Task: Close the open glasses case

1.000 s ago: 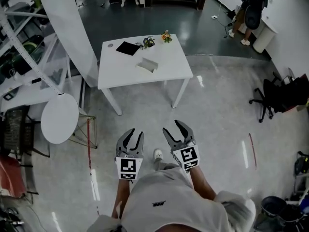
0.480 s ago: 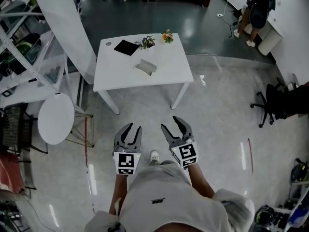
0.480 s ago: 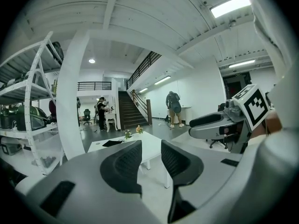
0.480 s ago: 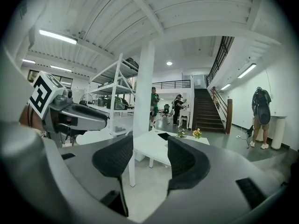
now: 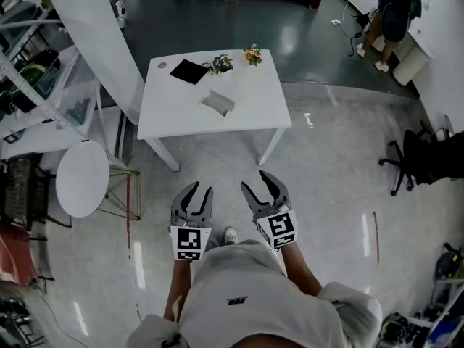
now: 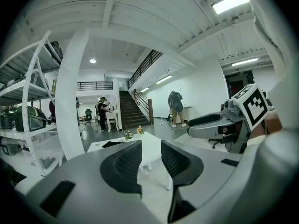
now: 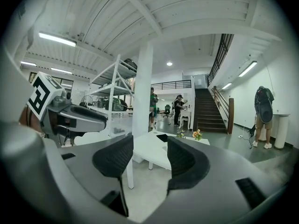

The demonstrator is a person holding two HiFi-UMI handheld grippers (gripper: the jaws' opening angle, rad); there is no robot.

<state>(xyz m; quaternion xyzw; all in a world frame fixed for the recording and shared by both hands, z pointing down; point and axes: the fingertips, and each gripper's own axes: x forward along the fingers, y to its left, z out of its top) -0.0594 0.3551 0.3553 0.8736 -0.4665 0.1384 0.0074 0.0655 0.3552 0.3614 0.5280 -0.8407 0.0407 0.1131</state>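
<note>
Room: grey polished floor is stretching ahead of both grippers to a white rectangular table [image 5: 254,100].
Case: pale grey open glasses case [image 5: 218,102] is lying on it, well ahead, untouched.
Left gripper [image 5: 201,191]: hanging with jaws apart, empty.
Right gripper [image 5: 255,183]: likewise gaping, empty.
Change: table is edging nearer than a second ago, so the person is probably approaching it.

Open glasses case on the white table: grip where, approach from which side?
Likely the lid's free edge, approached from the near side of the table: the glasses case lies open near its middle with bare top in front of it. It is too small here to place the hinge, so confirm closer. The left claw and right claw are open, empty, well short of the table.
</note>
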